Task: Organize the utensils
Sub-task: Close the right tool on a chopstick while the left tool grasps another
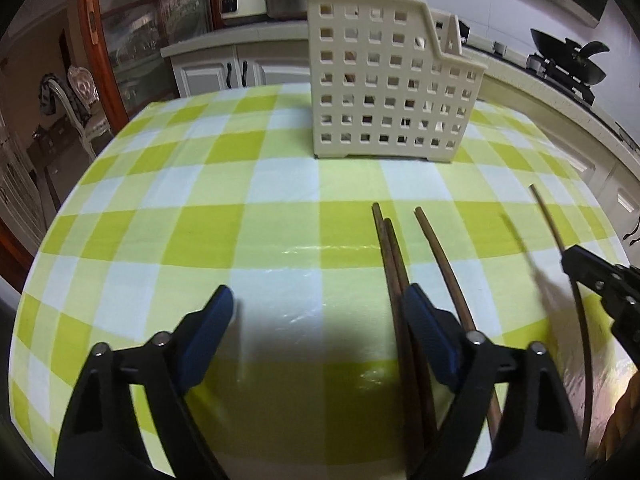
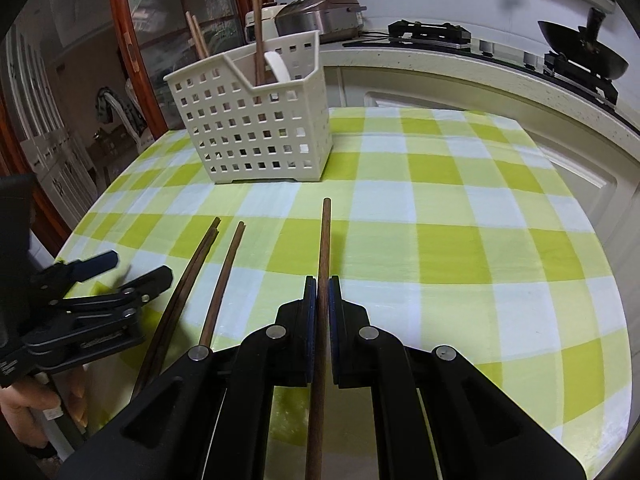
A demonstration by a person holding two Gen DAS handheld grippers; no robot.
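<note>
A white perforated utensil basket (image 1: 384, 80) (image 2: 256, 128) stands at the far side of the green checked table, holding several chopsticks and a white spoon (image 2: 276, 66). Three brown chopsticks lie loose on the cloth: a touching pair (image 1: 390, 256) (image 2: 200, 256) and a single one (image 1: 436, 256) (image 2: 228, 264). My left gripper (image 1: 320, 300) (image 2: 136, 268) hovers low over them, open; the pair runs just inside its right finger (image 1: 420, 312), untouched by the pads. My right gripper (image 2: 322, 284) (image 1: 568, 260) is shut on a fourth chopstick (image 2: 326, 240) (image 1: 548, 216), held above the cloth and pointing forward.
Behind the table a kitchen counter (image 2: 440, 68) carries a rice cooker (image 2: 320, 12) and a stove with a black wok (image 2: 580, 56). A chair (image 1: 80, 96) stands past the table's left edge. A hand (image 2: 28, 404) grips the left tool.
</note>
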